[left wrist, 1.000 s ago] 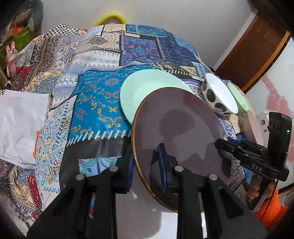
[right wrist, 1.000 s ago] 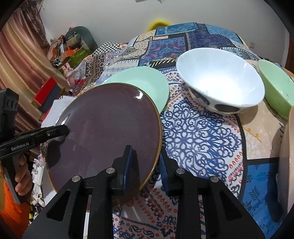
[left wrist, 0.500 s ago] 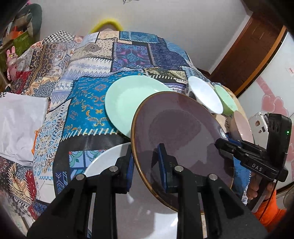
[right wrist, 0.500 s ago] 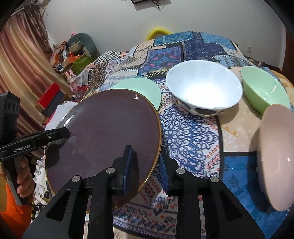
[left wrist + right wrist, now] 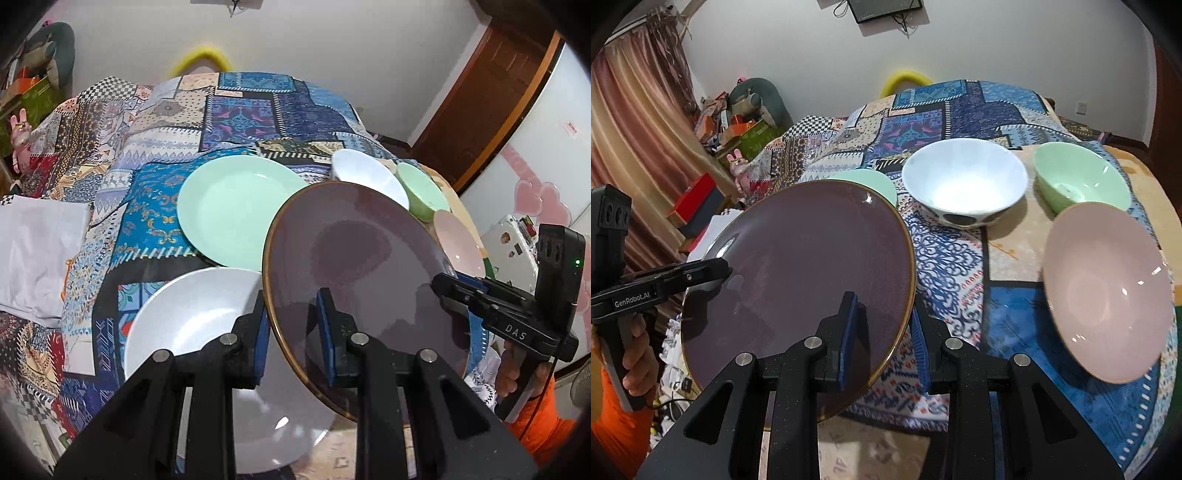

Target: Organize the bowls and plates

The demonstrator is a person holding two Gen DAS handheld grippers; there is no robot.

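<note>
On the left of the left wrist view a white plate lies on the patterned cloth, with a mint plate just beyond it. The left tongs are closed on the near-left rim of the brown plate, one pad under it and one on top. The right tongs pinch the opposite rim in the same way, so the brown plate hangs between both, tilted, clear of the cloth. In this view it overlaps the near edges of the white and mint plates; I judge either could be its stack. The white plate lies down and to the left, nearer the left tongs.

The right wrist view does not show the white plate at all, and only a sliver of the mint plate past the brown rim. It does show the bowls in full: a white bowl, then a green bowl, and nearest on the right a pink bowl, all apart from one another.
</note>
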